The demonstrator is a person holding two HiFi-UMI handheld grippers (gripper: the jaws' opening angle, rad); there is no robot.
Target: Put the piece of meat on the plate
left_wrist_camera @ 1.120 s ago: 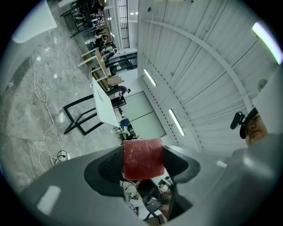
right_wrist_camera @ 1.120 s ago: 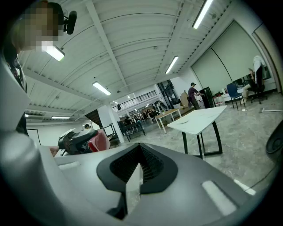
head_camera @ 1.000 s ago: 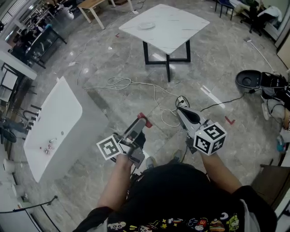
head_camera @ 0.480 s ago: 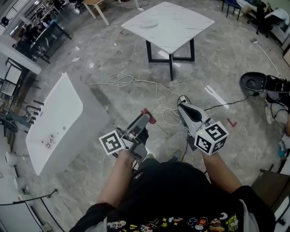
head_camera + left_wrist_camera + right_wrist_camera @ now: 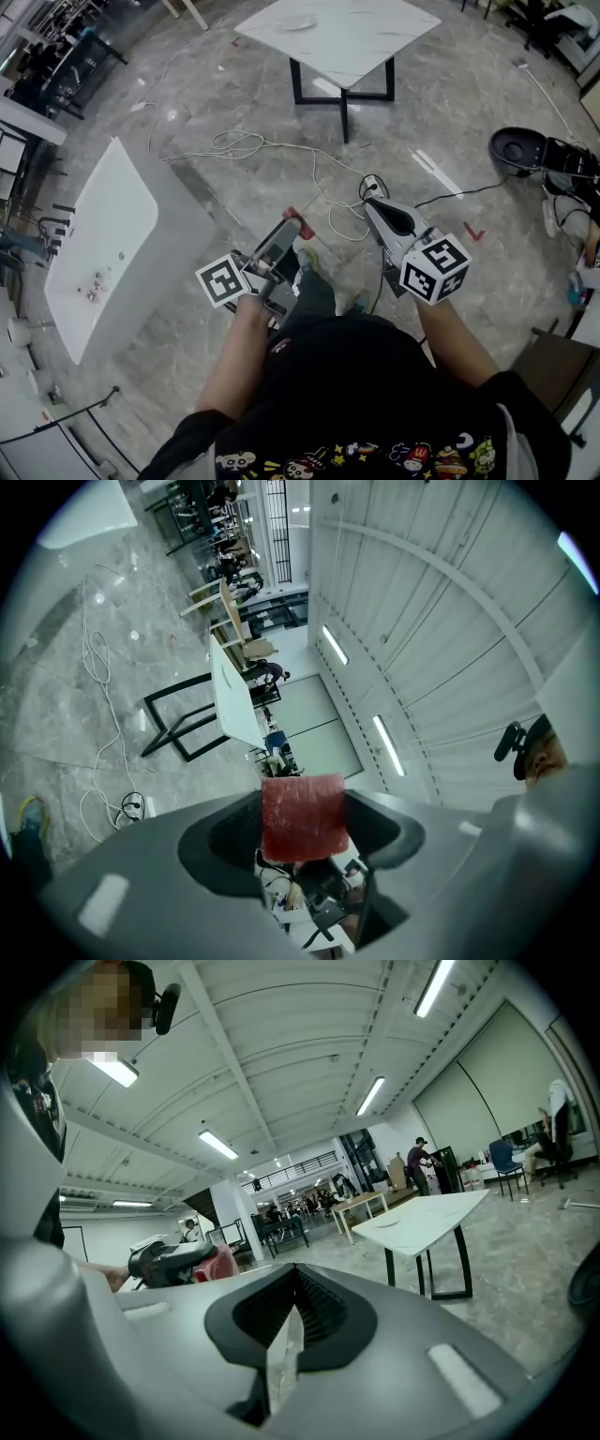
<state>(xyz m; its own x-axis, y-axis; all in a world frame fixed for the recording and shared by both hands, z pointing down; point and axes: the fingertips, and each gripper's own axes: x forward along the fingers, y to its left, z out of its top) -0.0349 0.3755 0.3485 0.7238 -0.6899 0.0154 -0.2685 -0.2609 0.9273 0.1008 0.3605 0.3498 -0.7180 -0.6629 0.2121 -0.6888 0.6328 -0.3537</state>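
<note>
A flat red piece of meat is pinched between the jaws of my left gripper, which is shut on it. In the head view the meat shows at the left gripper tip, held above the floor in front of the person. The right gripper is beside it, shut and empty; its jaws meet in a thin slit. A white plate lies on the white marble table far ahead. The plate is small in the right gripper view.
A long white counter stands at the left. White cables and a power strip lie on the marble floor between me and the table. A black round object and clutter are at the right.
Both grippers keep their hold and stay in front of the body. The head view has shifted, the table sits higher in frame, and a leg and shoe now show under the left gripper.
</note>
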